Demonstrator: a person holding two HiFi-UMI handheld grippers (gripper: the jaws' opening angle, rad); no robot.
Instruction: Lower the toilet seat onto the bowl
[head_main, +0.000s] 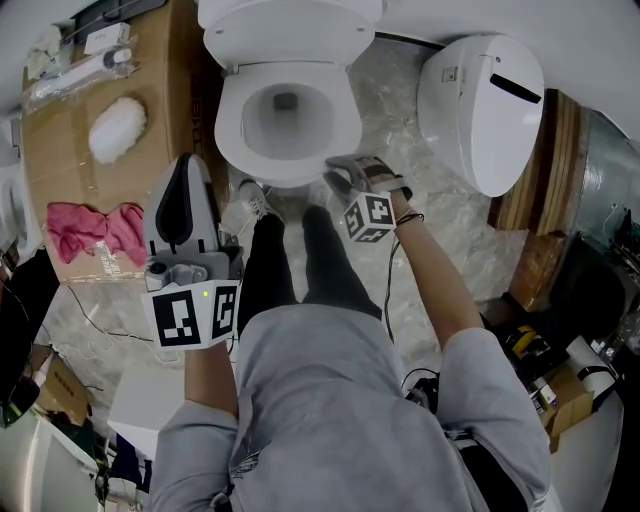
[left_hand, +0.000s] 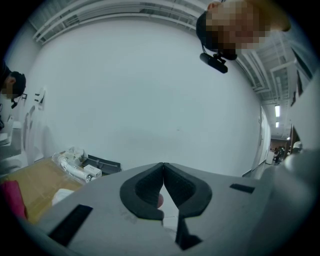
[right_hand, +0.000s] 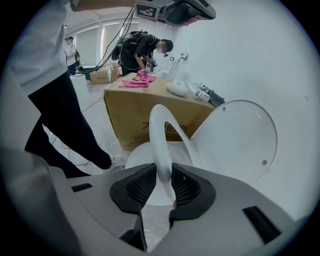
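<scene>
The white toilet bowl (head_main: 232, 140) stands at the top middle of the head view, with its lid (head_main: 290, 25) up behind it. In the right gripper view the toilet seat (right_hand: 156, 135) rises tilted above the bowl (right_hand: 137, 159), in front of the upright lid (right_hand: 240, 140). My right gripper (right_hand: 163, 176) has the seat's front rim between its pads, and both pads touch it. From above, this gripper (head_main: 340, 172) is at the bowl's front right. My left gripper (head_main: 188, 162) hangs left of the bowl, shut and empty (left_hand: 163, 165), facing a white wall.
A cardboard box (head_main: 100, 180) left of the toilet carries a pink cloth (head_main: 95, 230) and a white fluffy cloth (head_main: 117, 128). A second white toilet (head_main: 480, 110) lies to the right. The person's legs (head_main: 300, 260) stand before the bowl. Another person (right_hand: 145, 50) works behind the box.
</scene>
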